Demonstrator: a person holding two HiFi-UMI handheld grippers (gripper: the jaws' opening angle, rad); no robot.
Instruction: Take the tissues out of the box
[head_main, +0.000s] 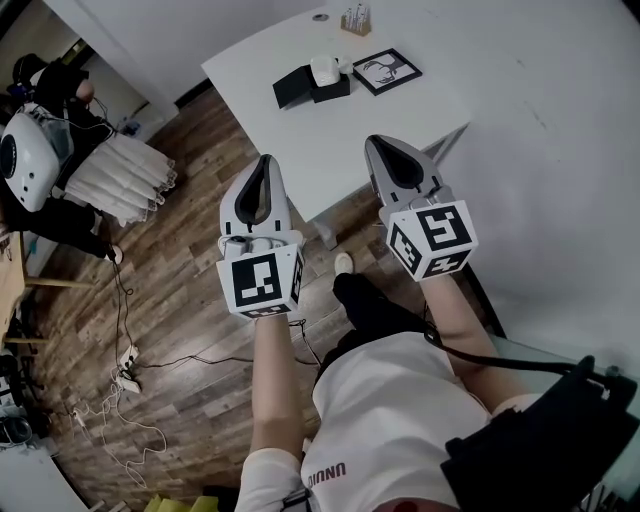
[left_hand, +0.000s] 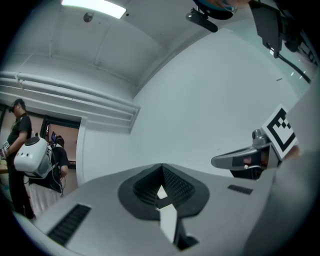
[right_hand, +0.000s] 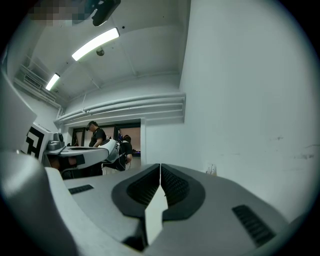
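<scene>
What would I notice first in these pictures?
Two pale grippers with black-and-white marker cubes fill the middle of the head view: the left gripper and the right gripper, both shut and empty. Beyond them, a black tissue box with a white tissue poking out sits on the white table.

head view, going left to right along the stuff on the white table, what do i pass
black flat piece → black box with the tissues on top → framed picture
</scene>
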